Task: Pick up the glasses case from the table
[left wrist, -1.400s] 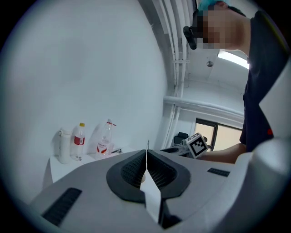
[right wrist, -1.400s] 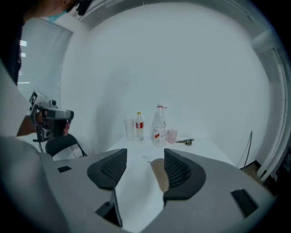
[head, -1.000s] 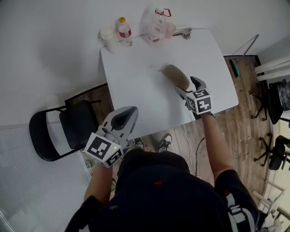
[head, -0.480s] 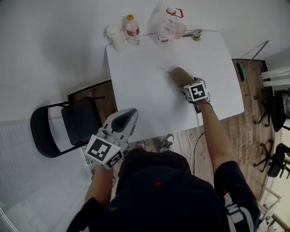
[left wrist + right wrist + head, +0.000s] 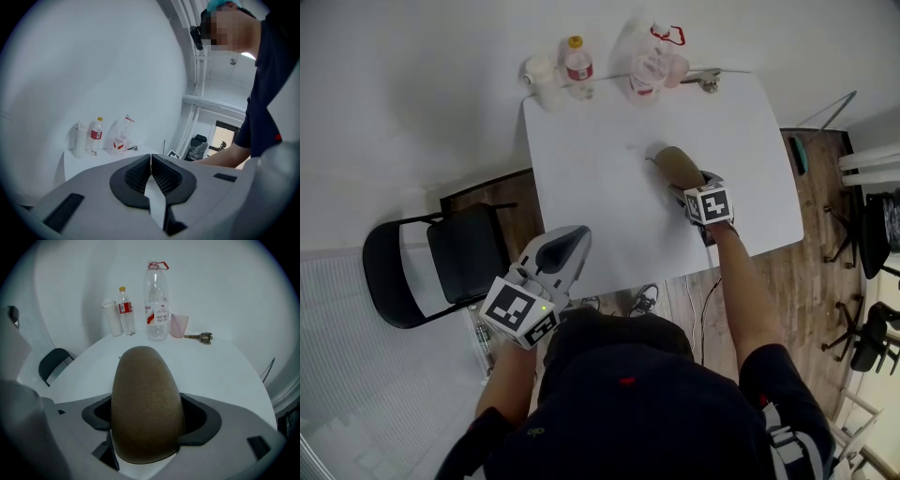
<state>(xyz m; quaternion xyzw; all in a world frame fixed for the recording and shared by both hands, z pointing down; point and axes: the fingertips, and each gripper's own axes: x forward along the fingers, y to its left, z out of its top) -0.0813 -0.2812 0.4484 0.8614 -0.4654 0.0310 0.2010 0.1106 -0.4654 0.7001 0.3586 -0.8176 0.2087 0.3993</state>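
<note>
Brown and finely grained, the glasses case point(image 5: 678, 167) lies on the white bench point(image 5: 600, 187) in the head view. It is a rounded oblong lying right of the middle, and its near end sits between the jaws of the right gripper point(image 5: 684, 187). Along the far edge stand a white canister point(image 5: 542, 75), a small bottle point(image 5: 576, 61) with a yellow cap and a red label, a large clear bottle point(image 5: 652, 56), a pink cup point(image 5: 675, 66) and a metal fitting point(image 5: 705, 80), all well apart from the case. A black folding chair point(image 5: 441, 267) stands on the wood floor point(image 5: 806, 244) to the left. The left gripper point(image 5: 570, 242) hangs at the bench's near left corner, far from the case.

From the left gripper view, its jaws are pressed together with nothing between them. The bench and the bottles show beyond.

From the right gripper view, the case point(image 5: 146, 404) fills the middle, domed and matte, its narrower end pointing toward the bottles. The jaws have just been opening and stand wide, one on each side of the case's near end. Whether the pads touch its flanks cannot be told. Bare bench lies between the case and the far row.
</note>
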